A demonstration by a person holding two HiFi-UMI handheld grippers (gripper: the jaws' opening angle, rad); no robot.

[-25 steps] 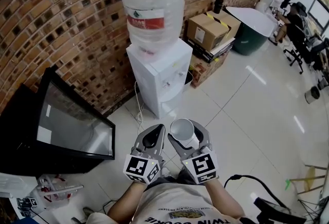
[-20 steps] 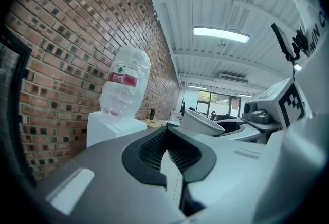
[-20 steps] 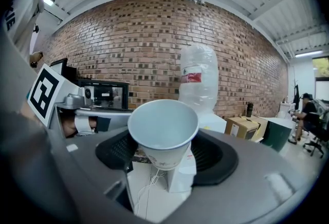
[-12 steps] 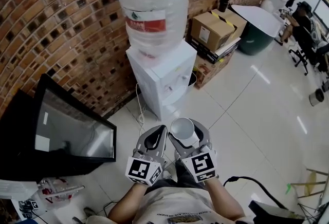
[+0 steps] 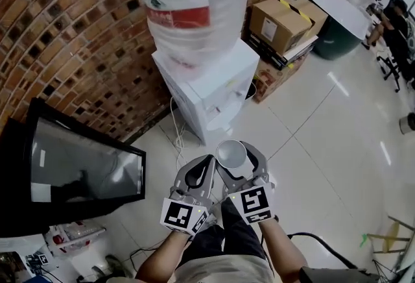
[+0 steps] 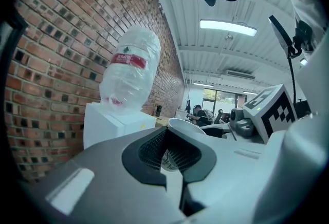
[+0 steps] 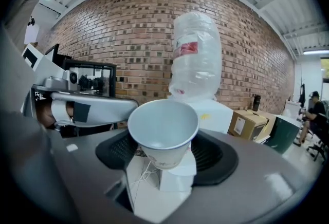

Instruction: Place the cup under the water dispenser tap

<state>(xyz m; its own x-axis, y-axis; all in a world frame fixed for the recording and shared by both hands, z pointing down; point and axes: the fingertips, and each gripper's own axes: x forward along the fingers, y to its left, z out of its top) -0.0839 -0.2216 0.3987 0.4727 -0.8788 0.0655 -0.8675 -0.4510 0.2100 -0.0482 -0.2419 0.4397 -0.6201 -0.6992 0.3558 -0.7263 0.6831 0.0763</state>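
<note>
Cup point(image 7: 163, 133) upright in grip of right gripper point(image 7: 165, 155) jaws; left gripper point(image 6: 171, 155) jaws together.

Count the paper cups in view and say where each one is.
1. The white paper cup stands upright between the jaws of the right hand-held gripper, held short of the water dispenser. Others may be hidden behind the dispenser.

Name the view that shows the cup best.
Right gripper view: the cup sits centred between the jaws, mouth and wall clear. Head view shows it small, from above; left gripper view only its rim past the jaws.
</note>
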